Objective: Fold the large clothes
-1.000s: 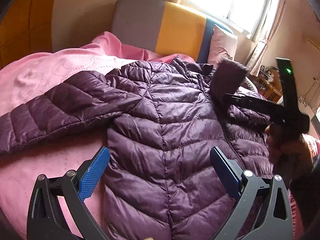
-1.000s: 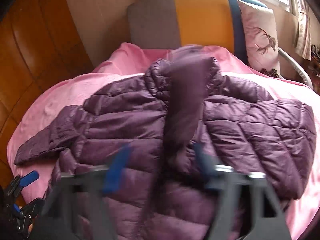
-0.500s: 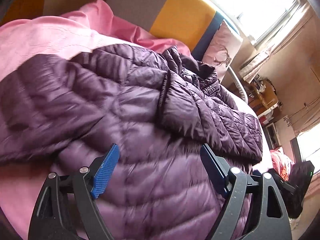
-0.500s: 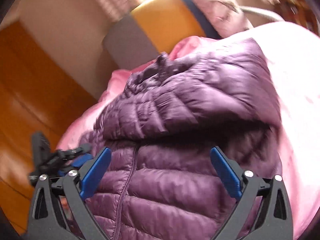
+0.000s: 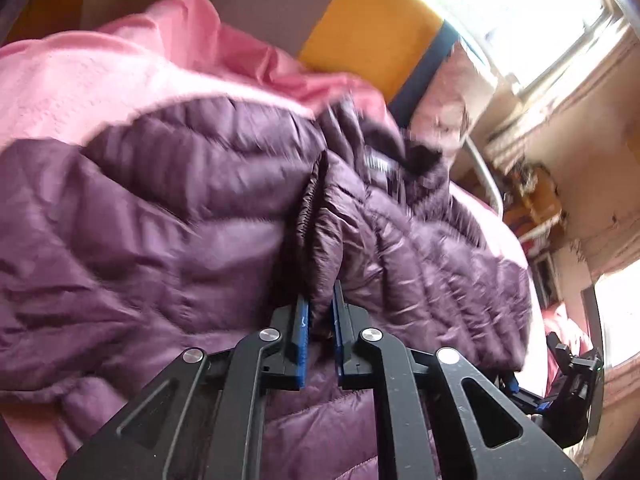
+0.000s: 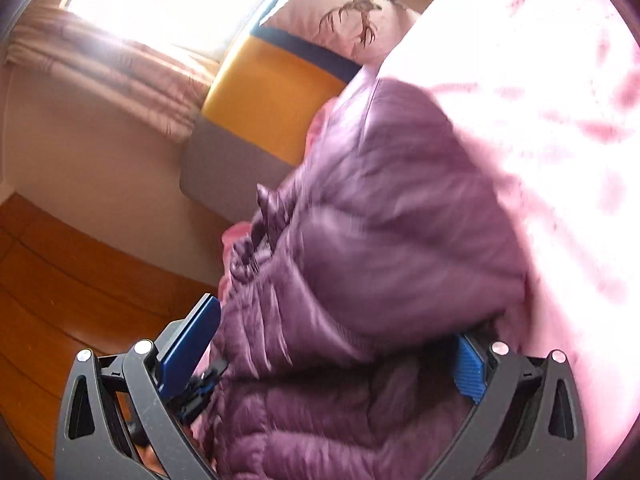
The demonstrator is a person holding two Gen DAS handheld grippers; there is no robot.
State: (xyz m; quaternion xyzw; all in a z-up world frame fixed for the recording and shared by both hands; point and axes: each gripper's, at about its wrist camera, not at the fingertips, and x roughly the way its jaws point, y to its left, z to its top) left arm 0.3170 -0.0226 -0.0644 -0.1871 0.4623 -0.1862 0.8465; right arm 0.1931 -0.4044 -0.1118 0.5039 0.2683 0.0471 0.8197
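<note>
The left gripper (image 5: pixel 319 316) has just been closing, and its fingers now pinch a ridge of the purple jacket (image 5: pixel 168 216), which lies on the pink bed (image 5: pixel 76 84). To fold well, lift this fold slowly toward 12 o'clock. The right gripper (image 6: pixel 336 356), at 4 o'clock, stays wide apart, and the jacket's sleeve is now down.
</note>
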